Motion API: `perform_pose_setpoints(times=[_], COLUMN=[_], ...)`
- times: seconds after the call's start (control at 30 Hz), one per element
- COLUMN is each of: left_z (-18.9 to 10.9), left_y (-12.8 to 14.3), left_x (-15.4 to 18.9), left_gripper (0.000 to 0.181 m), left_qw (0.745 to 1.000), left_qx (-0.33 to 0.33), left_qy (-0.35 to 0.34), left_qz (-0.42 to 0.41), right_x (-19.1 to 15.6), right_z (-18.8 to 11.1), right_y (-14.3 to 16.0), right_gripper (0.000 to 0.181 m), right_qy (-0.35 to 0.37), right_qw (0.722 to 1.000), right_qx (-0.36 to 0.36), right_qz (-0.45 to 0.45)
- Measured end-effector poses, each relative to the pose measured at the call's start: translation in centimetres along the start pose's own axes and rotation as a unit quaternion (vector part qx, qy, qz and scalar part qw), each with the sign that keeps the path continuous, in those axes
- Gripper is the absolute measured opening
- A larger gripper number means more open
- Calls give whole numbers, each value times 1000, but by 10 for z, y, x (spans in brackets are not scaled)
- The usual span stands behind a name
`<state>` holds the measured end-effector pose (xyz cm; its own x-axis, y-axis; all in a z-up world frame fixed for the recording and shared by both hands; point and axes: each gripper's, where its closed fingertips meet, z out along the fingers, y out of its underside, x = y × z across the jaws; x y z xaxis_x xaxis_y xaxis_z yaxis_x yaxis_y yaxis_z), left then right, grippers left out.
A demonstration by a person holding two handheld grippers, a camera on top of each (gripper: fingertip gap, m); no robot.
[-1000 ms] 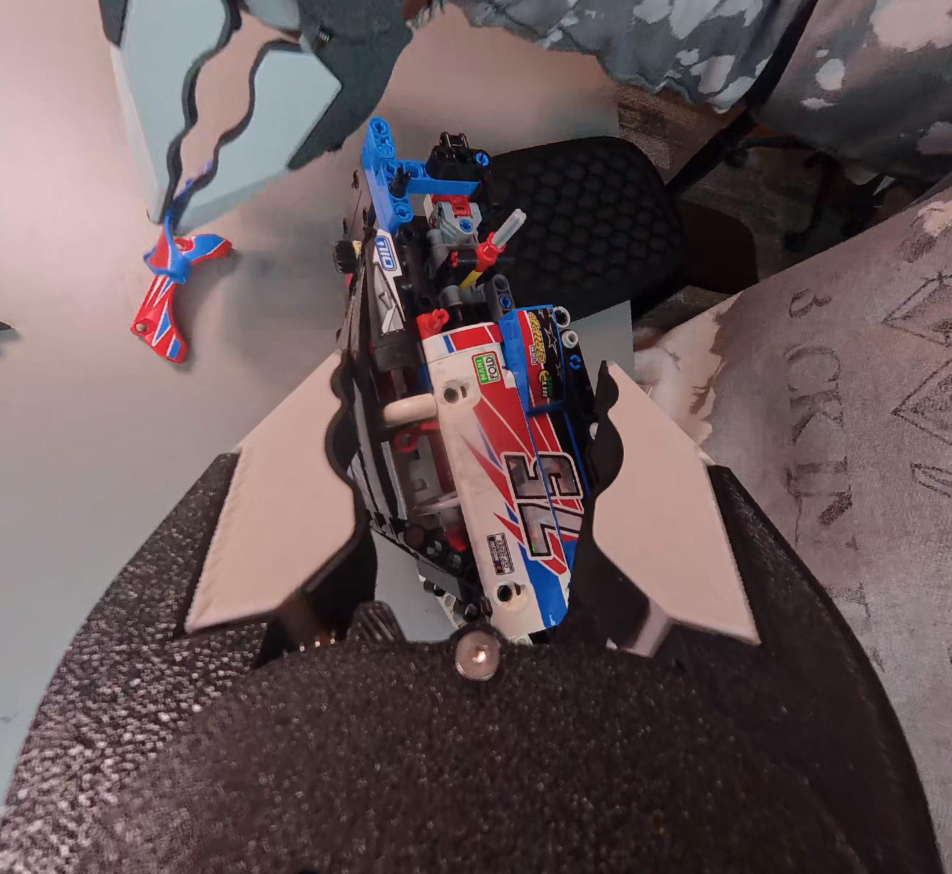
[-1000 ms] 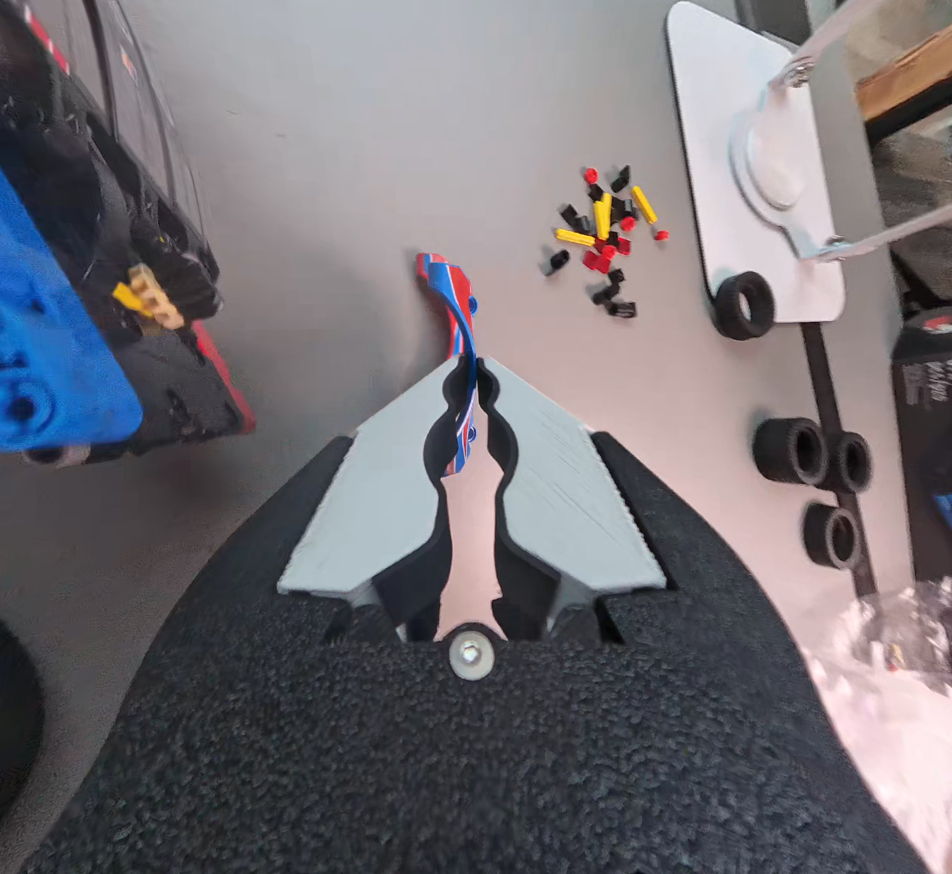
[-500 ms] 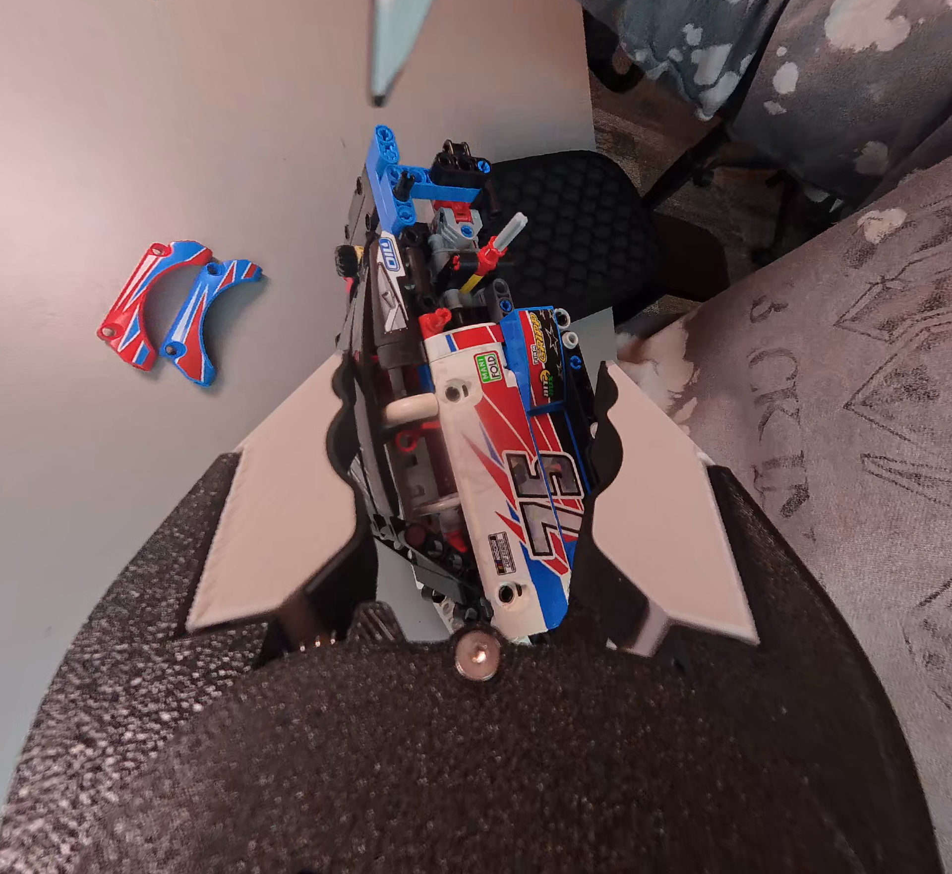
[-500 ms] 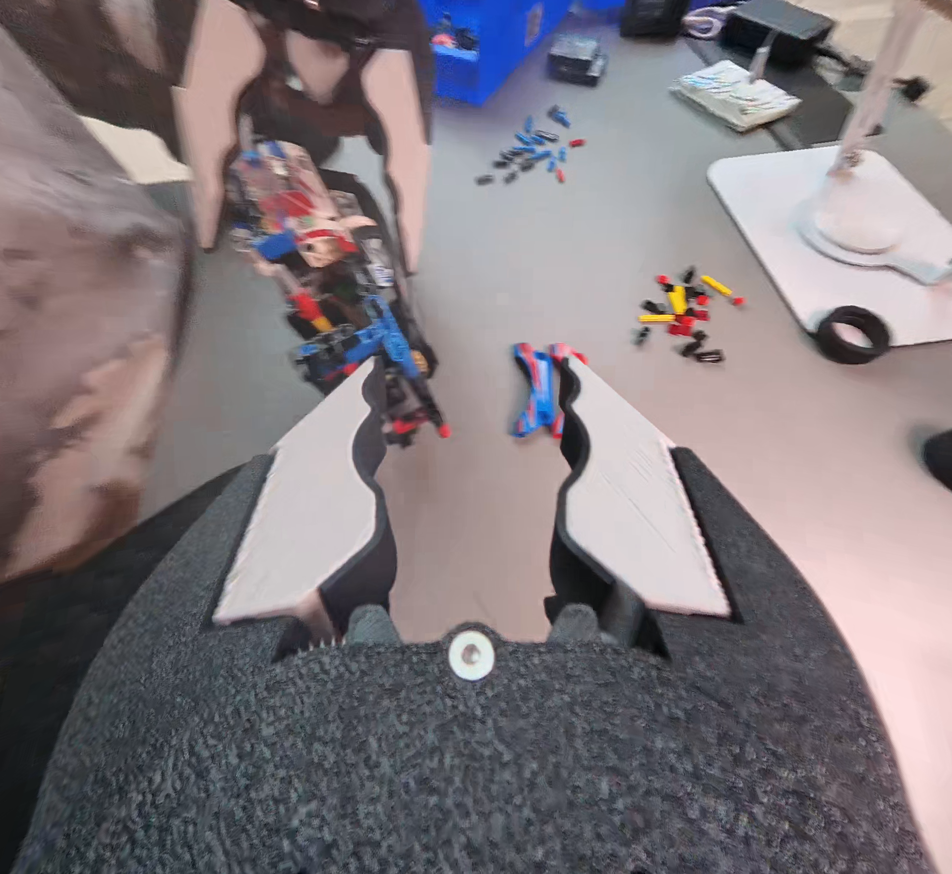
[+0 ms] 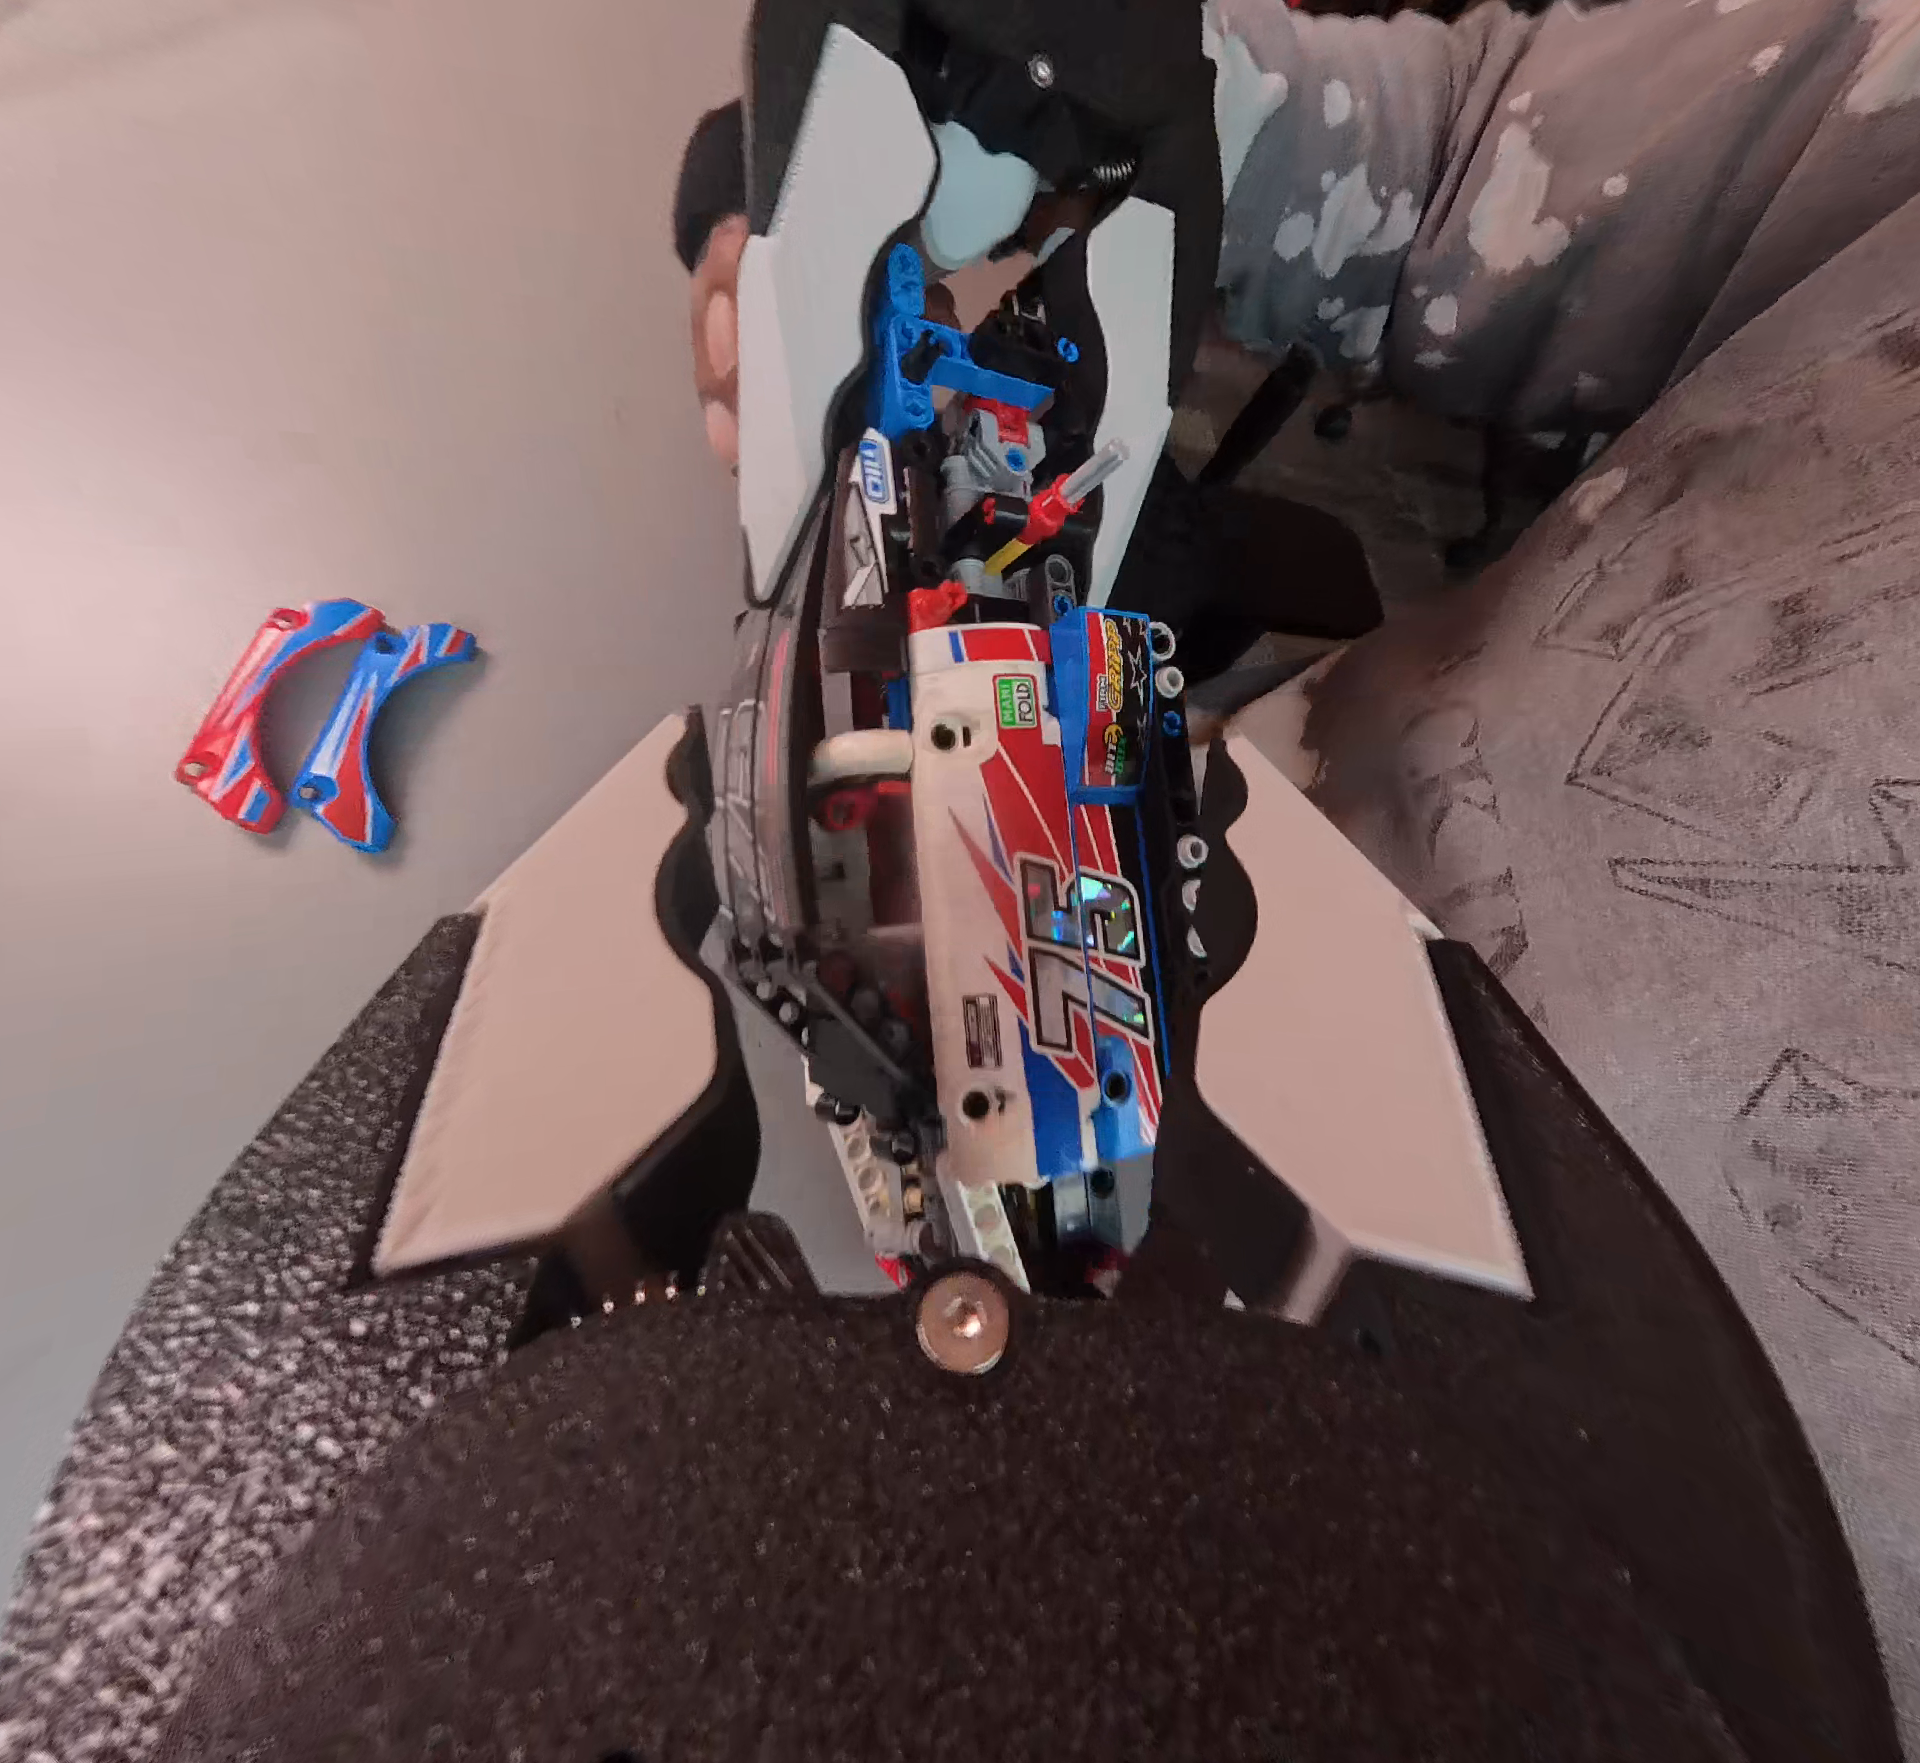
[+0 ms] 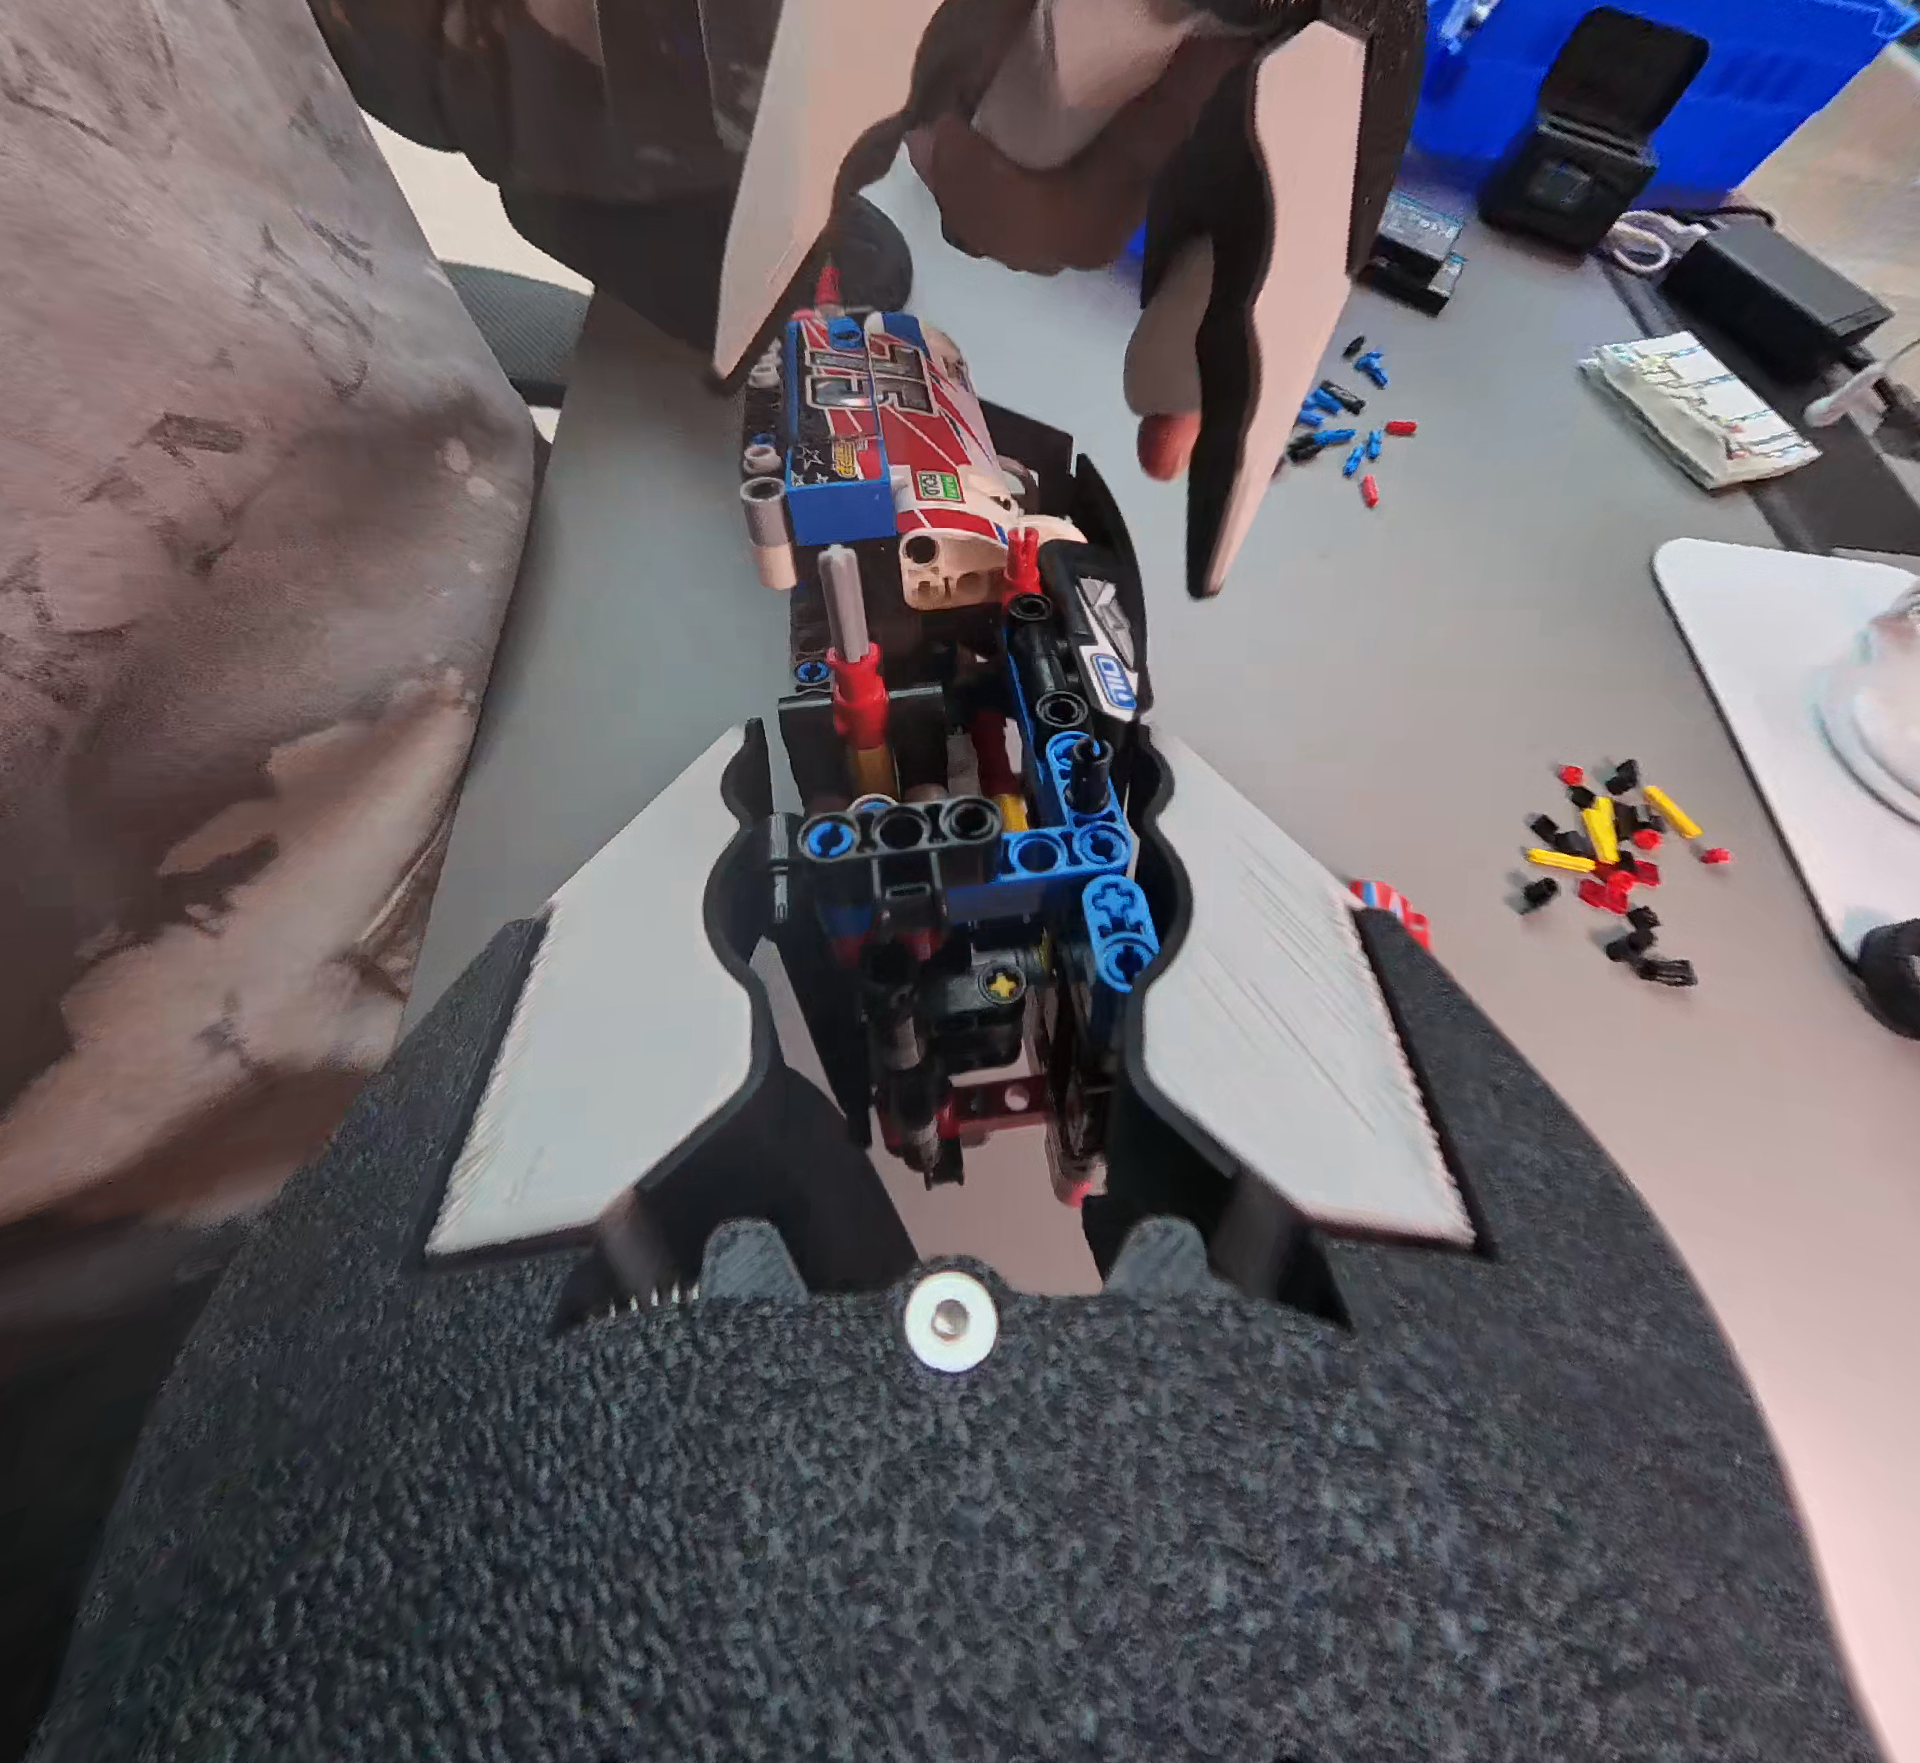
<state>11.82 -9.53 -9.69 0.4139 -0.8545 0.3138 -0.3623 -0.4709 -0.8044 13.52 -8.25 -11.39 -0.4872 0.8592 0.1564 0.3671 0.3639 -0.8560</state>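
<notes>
My left gripper [image 5: 956, 757] is shut on a red, white and blue toy brick car [image 5: 1018, 882] and holds its body lengthwise above the grey table [image 5: 312, 259]. My right gripper [image 6: 951, 747] faces it from the other side. Its fingers lie against both sides of the car's [image 6: 873, 425] bare end of blue and black beams. It shows in the left wrist view [image 5: 945, 518] around the blue beam. The left gripper shows in the right wrist view [image 6: 966, 466]. Two curved red and blue panels [image 5: 322, 726] lie side by side on the table.
A pile of small red, yellow and black pins [image 6: 1610, 861] and some blue pins [image 6: 1340, 425] lie on the table. A white base plate [image 6: 1766, 653], a black tyre [image 6: 1891, 975] and blue bins [image 6: 1662, 30] stand to the right. A person's patterned clothing [image 6: 208, 570] is close on the left.
My right gripper let go of the curved panel on the table beside the other one, opened, and swung over onto the car's far end. The left gripper kept its hold.
</notes>
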Motion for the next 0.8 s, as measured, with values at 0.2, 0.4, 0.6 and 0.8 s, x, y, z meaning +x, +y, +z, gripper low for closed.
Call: perform_pose_setpoints(times=[0.2, 0.4, 0.6, 0.8], left_z=[-65, -79, -75, -72], left_y=[-33, 0, 27, 33], left_x=[-30, -51, -78, -82], left_gripper=[92, 89, 92, 92], left_qw=[981, 970, 954, 952], left_qx=[153, 168, 168, 167], left_qy=[-119, -177, -249, -257], left_qz=[12, -25, -19, -15], right_x=[8, 53, 117, 140], right_z=[-57, -160, -259, -262], right_y=[-11, -3, 107, 174], right_gripper=[69, 69, 70, 70], right_qy=[82, 264, 449, 518], right_qw=[988, 919, 718, 627], right_qx=[-113, -282, -531, -581], right_qz=[-68, -73, -17, -31])
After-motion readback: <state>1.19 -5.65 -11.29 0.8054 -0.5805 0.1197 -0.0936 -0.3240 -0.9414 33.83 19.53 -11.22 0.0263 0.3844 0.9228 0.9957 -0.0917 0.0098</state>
